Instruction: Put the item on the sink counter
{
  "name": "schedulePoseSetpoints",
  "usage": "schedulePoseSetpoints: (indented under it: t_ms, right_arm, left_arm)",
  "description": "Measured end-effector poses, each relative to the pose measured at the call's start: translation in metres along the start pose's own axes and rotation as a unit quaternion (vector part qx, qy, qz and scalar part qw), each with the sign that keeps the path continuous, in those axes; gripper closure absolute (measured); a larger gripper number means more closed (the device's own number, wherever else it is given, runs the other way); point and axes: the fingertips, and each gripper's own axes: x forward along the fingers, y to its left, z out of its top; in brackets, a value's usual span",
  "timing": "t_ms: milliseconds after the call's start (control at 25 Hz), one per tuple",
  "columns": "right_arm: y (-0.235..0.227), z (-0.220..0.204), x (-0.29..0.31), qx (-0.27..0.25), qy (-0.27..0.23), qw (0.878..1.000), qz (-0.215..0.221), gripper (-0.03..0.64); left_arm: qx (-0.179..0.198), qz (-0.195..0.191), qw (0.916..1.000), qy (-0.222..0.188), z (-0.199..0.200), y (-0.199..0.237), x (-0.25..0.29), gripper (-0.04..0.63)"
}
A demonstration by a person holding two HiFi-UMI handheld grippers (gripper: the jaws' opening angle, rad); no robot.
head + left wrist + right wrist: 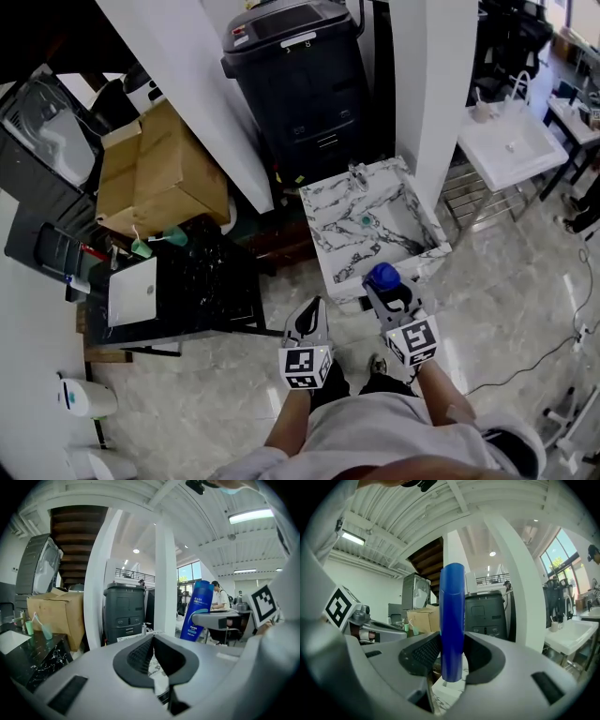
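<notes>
My right gripper (451,656) is shut on a tall blue bottle (452,620), which stands upright between its jaws. From the head view the blue bottle (382,276) shows cap-on, held in the right gripper (389,292) just in front of the near edge of the marble-patterned sink counter (330,239). My left gripper (307,321) hangs beside it to the left, jaws shut with nothing between them. In the left gripper view the left gripper (153,645) is closed, and the blue bottle (198,610) appears at the right.
A dark wheeled bin (300,75) stands behind the marble sink. A cardboard box (159,173) and a black counter (197,291) with cups (141,247) lie to the left. A white basin (511,145) stands at the right, and white pillars (436,84) flank the sink.
</notes>
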Motion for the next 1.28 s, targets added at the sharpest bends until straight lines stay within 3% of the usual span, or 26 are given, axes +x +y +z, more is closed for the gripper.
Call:
schedulePoseSetpoints:
  t_ms: [400, 800, 1080, 1280]
  right_arm:
    - [0.005, 0.005, 0.057, -0.019, 0.014, 0.998, -0.064, 0.463]
    - [0.007, 0.003, 0.1, -0.019, 0.041, 0.989, -0.14, 0.463]
    - [-0.002, -0.006, 0.108, -0.018, 0.066, 0.984, -0.162, 0.463]
    - [-0.027, -0.013, 0.122, -0.013, 0.071, 0.985, -0.155, 0.463]
  left_arm:
    - [0.0, -0.095, 0.9954, -0.002, 0.011, 0.057, 0.056, 0.584]
    - [0.002, -0.22, 0.9753, 0.015, 0.015, 0.103, 0.097, 0.584]
    - [-0.004, -0.251, 0.9677, 0.026, 0.01, 0.104, 0.124, 0.584]
    - [0.002, -0.245, 0.9687, 0.037, 0.01, 0.101, 0.153, 0.584]
